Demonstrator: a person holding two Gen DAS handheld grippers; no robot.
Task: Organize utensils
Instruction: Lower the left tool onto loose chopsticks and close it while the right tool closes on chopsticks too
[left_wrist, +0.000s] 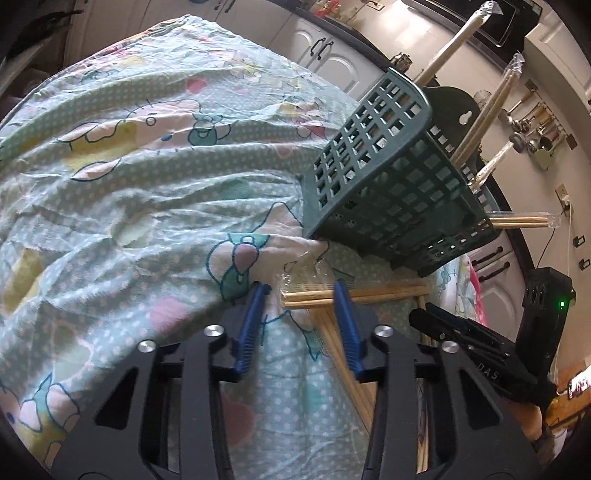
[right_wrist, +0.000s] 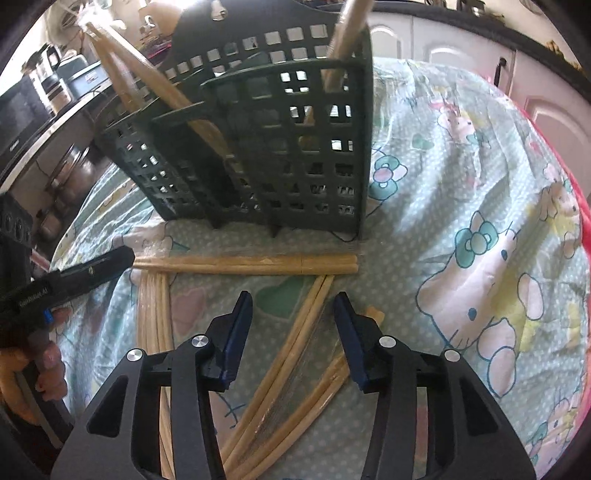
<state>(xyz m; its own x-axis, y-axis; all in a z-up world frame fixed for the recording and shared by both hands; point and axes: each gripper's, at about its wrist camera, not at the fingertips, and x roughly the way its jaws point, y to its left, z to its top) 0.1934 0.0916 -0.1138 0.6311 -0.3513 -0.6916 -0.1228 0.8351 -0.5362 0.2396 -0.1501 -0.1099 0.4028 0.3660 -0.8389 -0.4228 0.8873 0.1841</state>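
Here the left gripper (left_wrist: 301, 295), jaws narrowed but not yet pinching, straddles the near end of a wrapped chopstick pair (left_wrist: 317, 295) lying crosswise just before the green basket (left_wrist: 388, 192).

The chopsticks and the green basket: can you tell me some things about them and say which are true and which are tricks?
1. The green basket stands on a patterned cloth. True.
2. The basket is empty. False: wrapped chopsticks already stick out of it.
3. Chopsticks lie on the cloth in front of the basket. True.
4. The right gripper has lifted a pair high in the air. False: its jaws are open around a pair lying on the cloth.
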